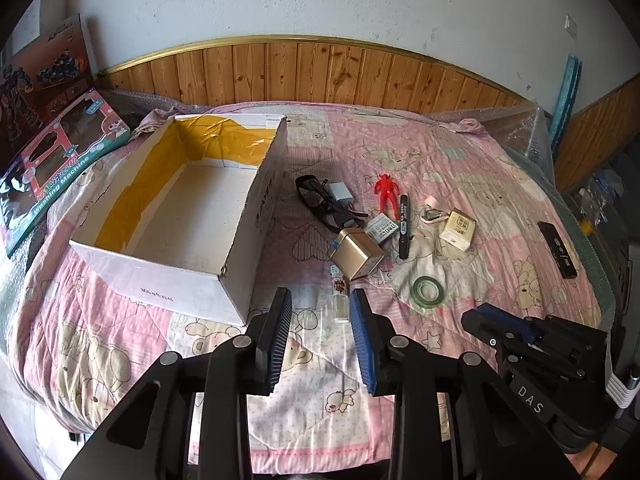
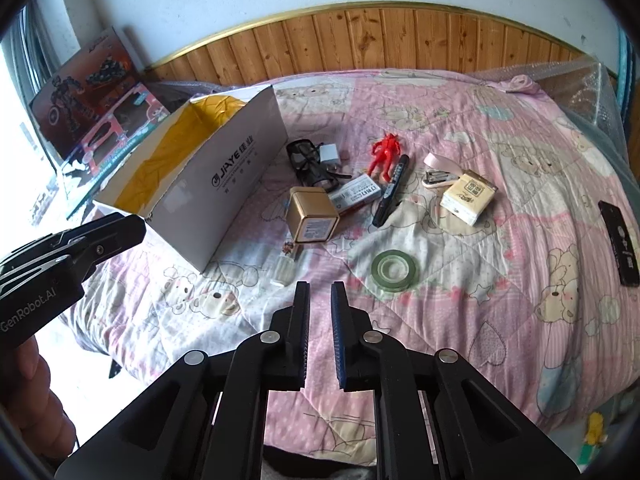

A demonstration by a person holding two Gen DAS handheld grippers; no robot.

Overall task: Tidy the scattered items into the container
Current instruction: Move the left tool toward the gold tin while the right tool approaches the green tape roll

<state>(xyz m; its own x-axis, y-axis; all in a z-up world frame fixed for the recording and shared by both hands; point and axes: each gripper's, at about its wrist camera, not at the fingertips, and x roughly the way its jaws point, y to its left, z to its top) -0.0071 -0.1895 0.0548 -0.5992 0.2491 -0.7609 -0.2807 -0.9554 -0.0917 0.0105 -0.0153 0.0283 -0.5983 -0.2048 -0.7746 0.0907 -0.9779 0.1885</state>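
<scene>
The left gripper (image 1: 320,306) is hovering low over the quilt (image 1: 120,340) with its jaws standing wide apart and nothing between them, and just ahead of its tips, nearer the right-hand pad, a small clear bottle (image 1: 341,300) is lying on its side. The right gripper (image 2: 320,300) is hanging a little to the right of it, jaws parted only by a narrow gap and holding nothing, with the roll of green tape (image 2: 395,271) lying just ahead and to its right. Further ahead of both, a gold tin (image 1: 354,253) is resting beside a small white box (image 1: 383,229), a black marker (image 1: 404,226), a red figure (image 1: 385,194), a stapler (image 2: 435,174), a cream carton (image 2: 469,197), glasses (image 2: 306,164) and a white charger (image 2: 330,154), all crowding close together. A dark remote (image 2: 621,243) is lying well apart, far to the right. The open cardboard box (image 1: 152,280) is sitting ahead and to the left of the left gripper, looking empty inside. The bottle is likely rolling away if a pad nudges it on the soft quilt, and the flat tape roll may be slipping from a narrow pinch, while reaching into the heap risks dragging neighbours along
</scene>
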